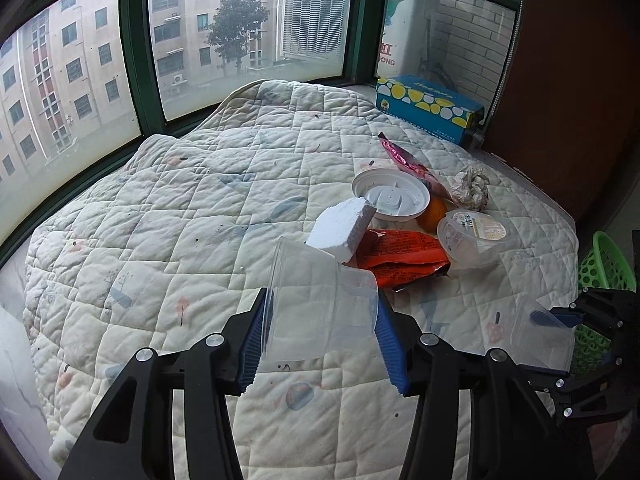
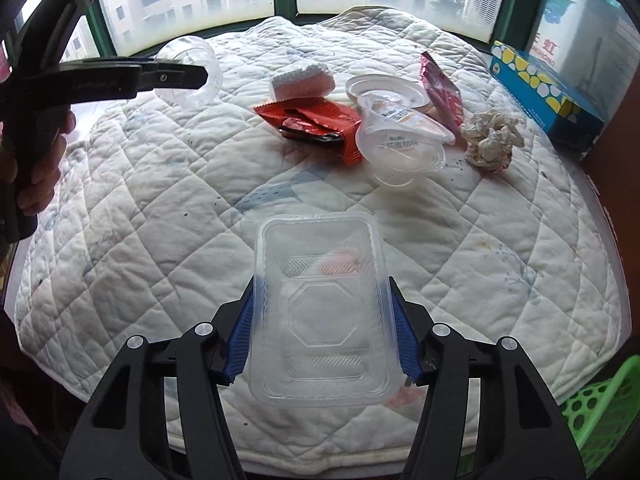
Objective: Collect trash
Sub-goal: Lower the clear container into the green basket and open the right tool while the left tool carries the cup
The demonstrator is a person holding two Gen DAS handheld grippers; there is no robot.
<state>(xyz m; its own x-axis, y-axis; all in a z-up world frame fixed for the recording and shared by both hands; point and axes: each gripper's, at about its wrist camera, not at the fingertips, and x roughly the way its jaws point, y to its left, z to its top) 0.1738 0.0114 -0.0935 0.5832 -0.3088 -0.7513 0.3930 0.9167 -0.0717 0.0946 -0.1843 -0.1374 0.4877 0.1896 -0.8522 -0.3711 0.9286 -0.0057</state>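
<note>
A clear rectangular tray [image 2: 324,312] is clamped between the blue pads of the right tongs [image 2: 322,336], with the pads pressed against its two long sides. The tray is held over the near part of a quilted white cover [image 2: 160,184], close to the cover's front edge. A clear plastic cup [image 1: 316,304] is gripped by the left tongs [image 1: 320,336] across its wall, tilted, and raised above the cover; in the right wrist view it is seen at the far left.

The remaining trash is grouped toward the far right of the cover: a white foam block [image 1: 342,226], a red wrapper [image 1: 404,258], a white round lid [image 1: 390,196], a clear lidded cup [image 1: 472,238], a pink wrapper [image 1: 408,162] and a crumpled paper ball [image 1: 470,188]. An orange object [image 1: 434,212] is partly hidden behind the lid.

The centre and left of the cover are unoccupied. The far edge is bounded by a green-framed window [image 1: 136,60], and a blue tissue box [image 1: 430,106] is placed at the far right corner. A green perforated basket [image 1: 604,264] is located beyond the cover's right edge.

Both tongs are angled downward. The left tongs' handle is gripped by a hand [image 2: 44,160] at the left border of the right wrist view.
</note>
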